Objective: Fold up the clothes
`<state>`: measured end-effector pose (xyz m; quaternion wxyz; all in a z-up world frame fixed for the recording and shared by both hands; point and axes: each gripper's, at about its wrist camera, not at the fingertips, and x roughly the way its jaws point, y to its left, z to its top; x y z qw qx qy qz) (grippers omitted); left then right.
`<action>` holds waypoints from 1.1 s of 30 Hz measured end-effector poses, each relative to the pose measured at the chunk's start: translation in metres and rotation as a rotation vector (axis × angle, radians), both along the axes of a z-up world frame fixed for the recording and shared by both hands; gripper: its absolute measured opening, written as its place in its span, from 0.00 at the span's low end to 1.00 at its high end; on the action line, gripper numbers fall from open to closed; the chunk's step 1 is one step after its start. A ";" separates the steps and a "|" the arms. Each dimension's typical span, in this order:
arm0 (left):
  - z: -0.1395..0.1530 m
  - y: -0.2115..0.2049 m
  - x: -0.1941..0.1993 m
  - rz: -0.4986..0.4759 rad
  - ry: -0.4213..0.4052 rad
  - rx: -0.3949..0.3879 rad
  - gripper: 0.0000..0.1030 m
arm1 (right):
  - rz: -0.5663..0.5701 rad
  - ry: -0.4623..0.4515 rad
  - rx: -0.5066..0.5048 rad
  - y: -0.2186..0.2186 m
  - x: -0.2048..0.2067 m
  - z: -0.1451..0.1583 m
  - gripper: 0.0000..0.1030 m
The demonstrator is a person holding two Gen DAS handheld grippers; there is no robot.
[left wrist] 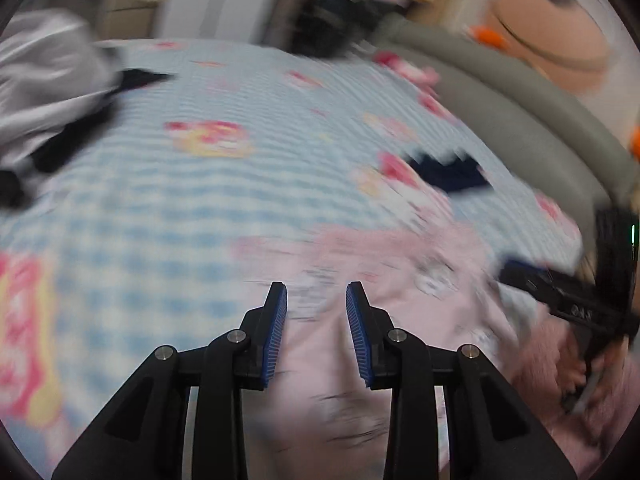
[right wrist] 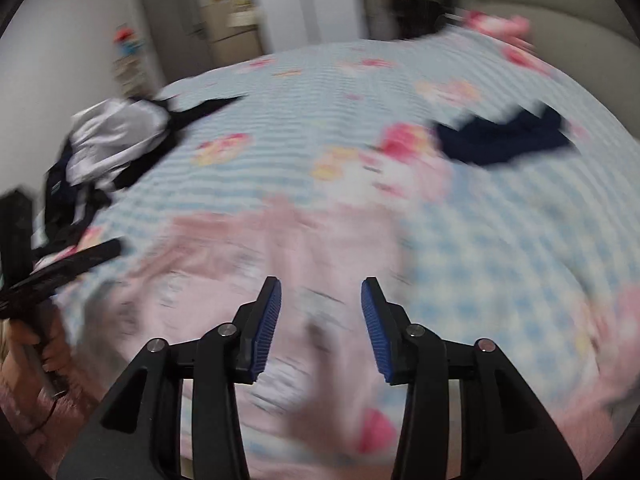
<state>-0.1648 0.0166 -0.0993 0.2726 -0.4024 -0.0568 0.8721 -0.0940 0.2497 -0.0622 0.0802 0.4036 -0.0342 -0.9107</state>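
Both views are heavily motion-blurred; findings are limited accordingly.

Left hand-held gripper (left wrist: 316,294): fingers stand apart, nothing between the blue pads. Right hand-held gripper (right wrist: 321,290): likewise spread, nothing held. Each hovers over the pink garment (left wrist: 360,280), which lies spread on the bed (left wrist: 160,200), on the near part of its blue checked cover. The garment carries a small printed pattern; the blur hides whether it is a top or trousers, and whether any fold is already in it.

Other clothing on the bed: a dark navy item (right wrist: 504,140), lying well apart from the pink garment toward the far right, and a heap of white and black clothes (right wrist: 116,140) at the far left edge. Whether the navy item is folded cannot be told.

Judgement on the step in hand: the two grippers appear positioned to work on the pink garment, but the pictures would fit either an approach to take hold or a withdrawal after letting go. If a hold is intended, good practice is to take one layer at a hem or corner with each gripper, keep the two holds level, lift only enough to clear the cover, and lay edge to edge so no crease is trapped. Catching the bed cover along with the garment is the main risk.
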 end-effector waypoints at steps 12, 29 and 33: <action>-0.003 -0.017 -0.036 0.129 -0.031 -0.034 0.33 | -0.045 -0.039 0.081 -0.001 -0.021 -0.035 0.16; -0.023 -0.079 0.087 0.206 -0.142 0.067 0.28 | -0.104 -0.030 0.049 -0.011 0.047 -0.030 0.46; -0.024 -0.062 0.085 0.167 -0.132 0.029 0.22 | -0.154 -0.020 0.125 -0.008 0.060 -0.027 0.46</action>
